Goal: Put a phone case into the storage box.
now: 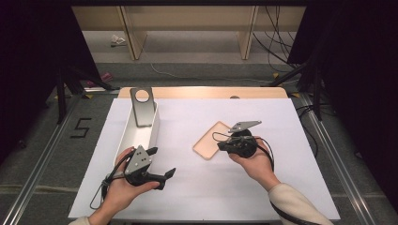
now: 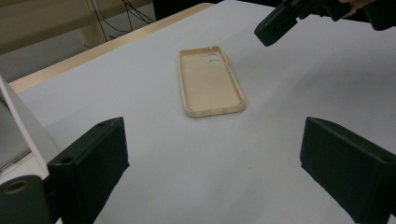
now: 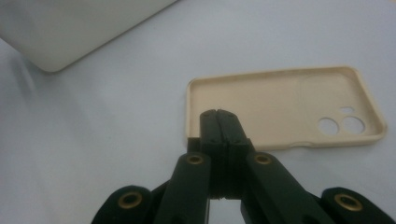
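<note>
In the high view, the beige phone case (image 1: pixel 211 140) lies open side up on the white table sheet (image 1: pixel 281 187), near the centre. The right gripper (image 1: pixel 224 144) sits at its 3 o'clock edge; the hand and body hide the tips there, so contact cannot be told. At 9 o'clock from the case stands a long white tray (image 1: pixel 133 133) with a grey plate (image 1: pixel 142 107) leaning in its far end. The left gripper (image 1: pixel 163 164) hovers at 7 o'clock from the case, well apart, its 2 jaws spread with nothing between them.

In the left gripper view, both black jaws rise wide apart and bare, cut off by the bottom edge. The case (image 2: pixel 211 83) lies ahead at 12 o'clock, and the other gripper's tip enters at 1 o'clock.

In the right gripper view, the 2 jaws are pressed together, empty, their tip over the case's (image 3: pixel 280 107) near short edge. Whether they touch it is unclear. The tray's (image 3: pixel 70 28) corner shows, blurred, at 10 o'clock.
</note>
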A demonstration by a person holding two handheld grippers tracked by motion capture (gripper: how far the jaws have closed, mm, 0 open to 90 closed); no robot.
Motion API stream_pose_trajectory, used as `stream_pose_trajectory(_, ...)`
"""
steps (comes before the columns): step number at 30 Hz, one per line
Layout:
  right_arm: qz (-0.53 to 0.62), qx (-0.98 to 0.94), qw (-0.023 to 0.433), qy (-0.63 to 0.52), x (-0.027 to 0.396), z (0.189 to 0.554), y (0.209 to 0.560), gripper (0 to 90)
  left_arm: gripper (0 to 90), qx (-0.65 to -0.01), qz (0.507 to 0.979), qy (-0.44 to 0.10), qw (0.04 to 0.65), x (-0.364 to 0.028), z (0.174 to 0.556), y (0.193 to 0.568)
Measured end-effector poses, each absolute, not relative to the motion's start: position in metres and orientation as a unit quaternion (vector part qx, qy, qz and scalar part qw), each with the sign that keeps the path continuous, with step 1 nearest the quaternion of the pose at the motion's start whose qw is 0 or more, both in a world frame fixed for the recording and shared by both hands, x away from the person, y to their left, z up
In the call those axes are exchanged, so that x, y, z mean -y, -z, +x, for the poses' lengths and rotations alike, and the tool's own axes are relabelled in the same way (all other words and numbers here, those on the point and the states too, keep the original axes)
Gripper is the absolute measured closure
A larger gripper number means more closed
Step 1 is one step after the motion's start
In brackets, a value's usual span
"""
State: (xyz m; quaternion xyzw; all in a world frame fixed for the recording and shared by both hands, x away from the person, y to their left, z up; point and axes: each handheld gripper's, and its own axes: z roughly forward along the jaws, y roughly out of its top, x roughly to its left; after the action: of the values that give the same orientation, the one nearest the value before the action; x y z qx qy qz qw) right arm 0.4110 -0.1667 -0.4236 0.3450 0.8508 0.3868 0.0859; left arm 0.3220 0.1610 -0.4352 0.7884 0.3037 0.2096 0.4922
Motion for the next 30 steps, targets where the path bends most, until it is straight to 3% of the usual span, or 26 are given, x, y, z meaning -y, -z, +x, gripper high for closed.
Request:
stream_pose_trajectory(14,0.348,-0.882,0.066,-0.312,0.124,0.436,0.451,90.0,9.3,-0.301,0.791,-0.207,0.490,-0.161,0.321,0.436)
stream_pose_trajectory(30,0.354,-0.895,0.056,-0.265,0.119,0.441,0.464,90.0,9.9,-0.296,0.794,-0.206,0.489,-0.160,0.321,0.436)
